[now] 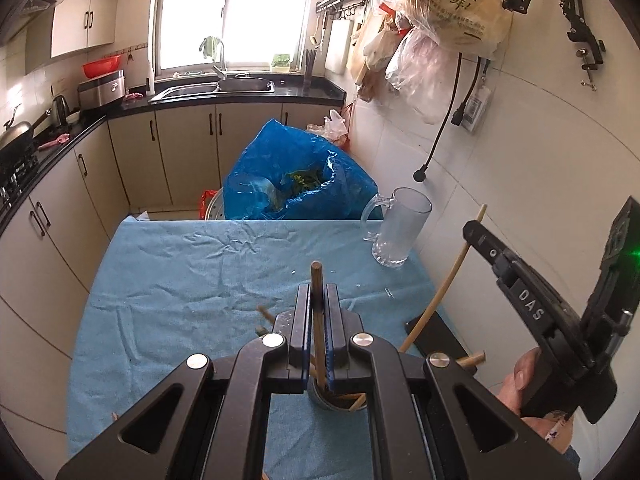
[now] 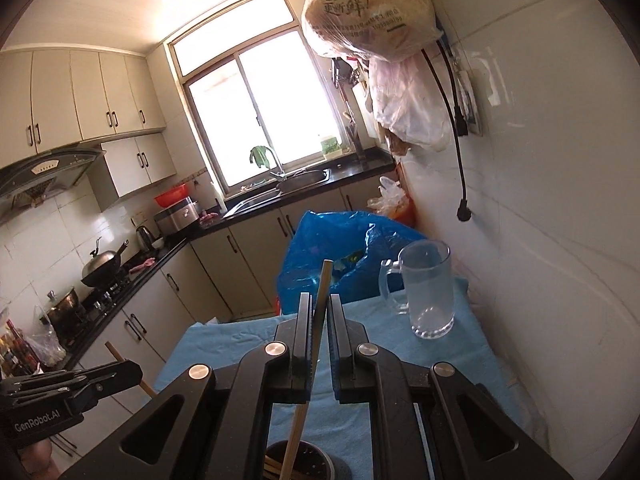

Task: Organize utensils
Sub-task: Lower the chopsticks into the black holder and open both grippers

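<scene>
My left gripper (image 1: 318,294) is shut on a dark brown chopstick (image 1: 316,280) that stands upright above a round utensil holder (image 1: 336,402) with several chopsticks in it. My right gripper (image 2: 319,308) is shut on a pale bamboo chopstick (image 2: 323,288); its lower end reaches the dark holder (image 2: 316,460) below. The right gripper also shows in the left wrist view (image 1: 476,228), holding the pale chopstick (image 1: 444,284) at a slant. A clear glass mug (image 1: 396,228) stands empty at the table's far right corner; it also shows in the right wrist view (image 2: 428,288).
The table carries a light blue cloth (image 1: 192,272). A blue plastic bag (image 1: 296,176) sits behind the table's far edge. A white tiled wall (image 1: 520,160) with hanging bags and cables runs along the right. Kitchen counters (image 1: 60,144) run along the left.
</scene>
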